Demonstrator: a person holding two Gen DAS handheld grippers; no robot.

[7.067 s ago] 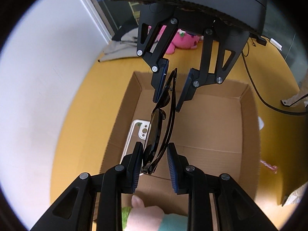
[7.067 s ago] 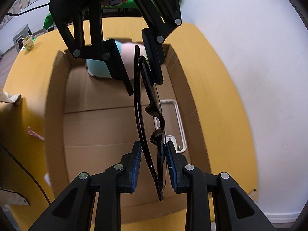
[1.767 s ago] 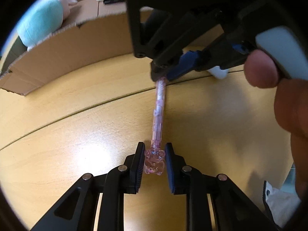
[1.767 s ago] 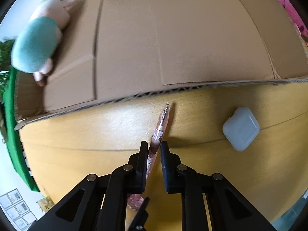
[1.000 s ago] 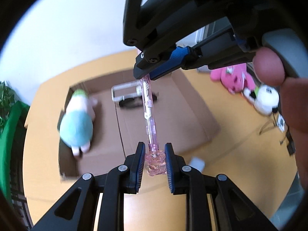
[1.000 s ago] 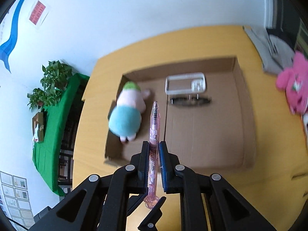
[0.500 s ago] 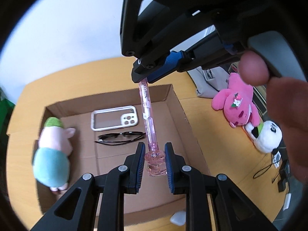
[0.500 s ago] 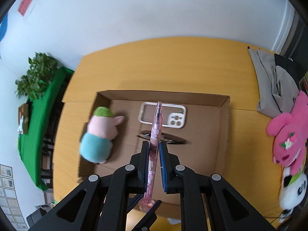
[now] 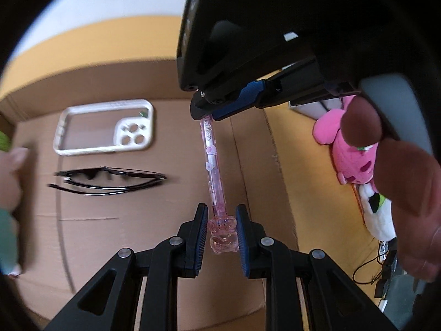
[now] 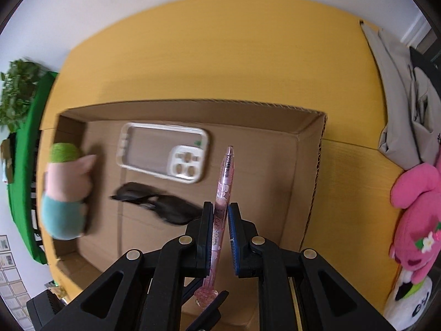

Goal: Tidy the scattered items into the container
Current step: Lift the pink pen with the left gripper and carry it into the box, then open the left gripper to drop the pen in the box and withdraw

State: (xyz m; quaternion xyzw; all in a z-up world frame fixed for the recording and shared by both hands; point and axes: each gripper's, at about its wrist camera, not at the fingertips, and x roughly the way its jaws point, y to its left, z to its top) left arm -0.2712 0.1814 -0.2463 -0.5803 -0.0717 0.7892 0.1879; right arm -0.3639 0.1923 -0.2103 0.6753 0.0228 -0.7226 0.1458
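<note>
A pink translucent pen (image 9: 213, 171) with a bear-shaped end hangs over the open cardboard box (image 10: 193, 103). My left gripper (image 9: 222, 209) is shut on the bear end. My right gripper (image 10: 221, 205) is shut on the barrel of the pen (image 10: 226, 173), and in the left wrist view the right gripper (image 9: 210, 114) clamps the pen's upper part. Inside the box lie a white phone case (image 10: 162, 151), black sunglasses (image 10: 162, 205) and a teal and pink plush toy (image 10: 66, 190).
The box sits on a yellow table (image 10: 206, 41). A pink plush (image 10: 416, 207) and a white plush (image 10: 408, 300) lie right of the box, with a grey bag (image 10: 397, 88) behind them. A person's fingers (image 9: 399, 179) hold the right gripper. A plant (image 10: 16, 88) stands far left.
Both grippers have come down toward the box with the pen still clamped between them. The box floor, phone case and sunglasses now look much larger and closer.
</note>
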